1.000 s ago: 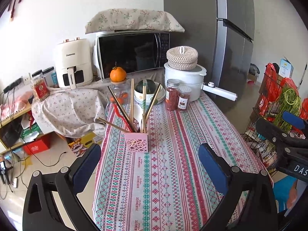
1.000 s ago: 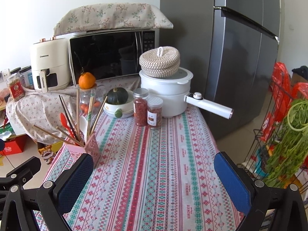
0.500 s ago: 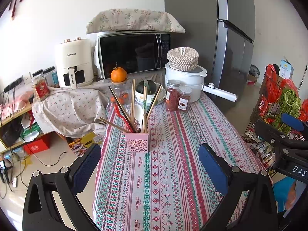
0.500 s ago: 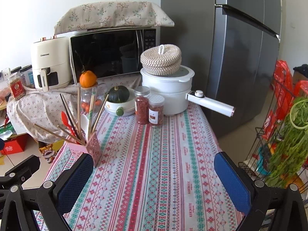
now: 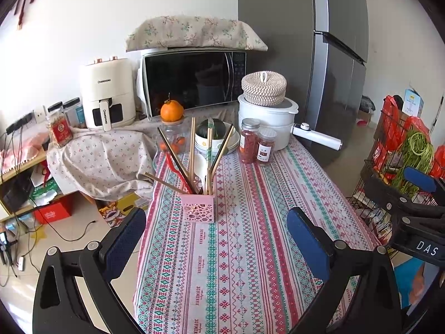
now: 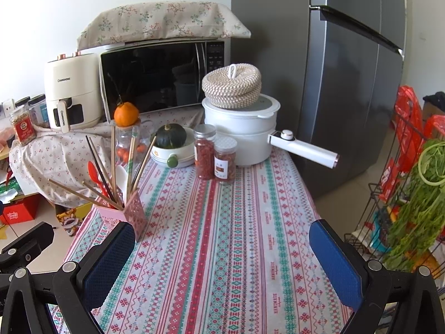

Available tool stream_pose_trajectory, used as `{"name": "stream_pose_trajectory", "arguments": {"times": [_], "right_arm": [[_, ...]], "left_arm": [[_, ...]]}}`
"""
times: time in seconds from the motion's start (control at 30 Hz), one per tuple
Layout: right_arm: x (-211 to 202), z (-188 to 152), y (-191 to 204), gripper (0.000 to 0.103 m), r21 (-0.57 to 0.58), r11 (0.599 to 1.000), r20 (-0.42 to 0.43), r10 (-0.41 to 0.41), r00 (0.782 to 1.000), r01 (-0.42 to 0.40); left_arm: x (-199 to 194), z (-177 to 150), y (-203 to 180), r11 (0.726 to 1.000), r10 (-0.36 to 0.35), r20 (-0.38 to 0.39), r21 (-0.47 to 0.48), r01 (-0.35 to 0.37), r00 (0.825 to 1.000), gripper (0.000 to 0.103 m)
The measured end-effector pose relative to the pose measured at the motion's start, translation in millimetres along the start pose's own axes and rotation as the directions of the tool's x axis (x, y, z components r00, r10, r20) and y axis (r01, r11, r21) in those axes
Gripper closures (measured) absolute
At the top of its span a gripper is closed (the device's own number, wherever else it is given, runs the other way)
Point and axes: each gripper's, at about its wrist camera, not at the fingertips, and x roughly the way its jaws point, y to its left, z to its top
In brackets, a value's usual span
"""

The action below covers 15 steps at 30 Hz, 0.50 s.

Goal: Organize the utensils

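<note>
A pink perforated utensil holder (image 5: 199, 207) (image 6: 126, 211) stands near the left edge of the patterned tablecloth (image 5: 250, 222) (image 6: 222, 236). Several wooden chopsticks (image 5: 192, 147) (image 6: 112, 153), a red spoon (image 6: 96, 174) and a white spoon (image 5: 200, 164) stick out of it. My left gripper (image 5: 217, 239) hovers open above the near table, the holder just beyond its fingers. My right gripper (image 6: 222, 247) is open too, with its left pad (image 6: 111, 250) close in front of the holder. Neither holds anything. The right gripper's body (image 5: 411, 208) shows at the right of the left wrist view.
At the table's far end stand two spice jars (image 6: 212, 160), a white pot (image 6: 242, 133) with a long handle and woven mats on top, a bowl with a green squash (image 6: 171, 144), and a glass jar with an orange (image 5: 172, 110). Microwave, air fryer and fridge behind; a vegetable rack (image 6: 411, 194) right.
Both views have shifted slightly, as both grippers rose or drew back a little. Both stay open and nothing on the table moved.
</note>
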Motion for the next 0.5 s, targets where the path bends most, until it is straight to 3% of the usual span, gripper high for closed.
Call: {"name": "stream_pose_trajectory", "arguments": {"times": [0.5], "right_arm": [[0.9, 1.5, -1.9, 0.000, 0.005, 1.000, -0.003, -0.002, 1.000, 0.002]], "left_arm": [[-3.0, 0.3, -2.8, 1.000, 0.010, 0.007, -0.005, -0.010, 1.000, 0.001]]}}
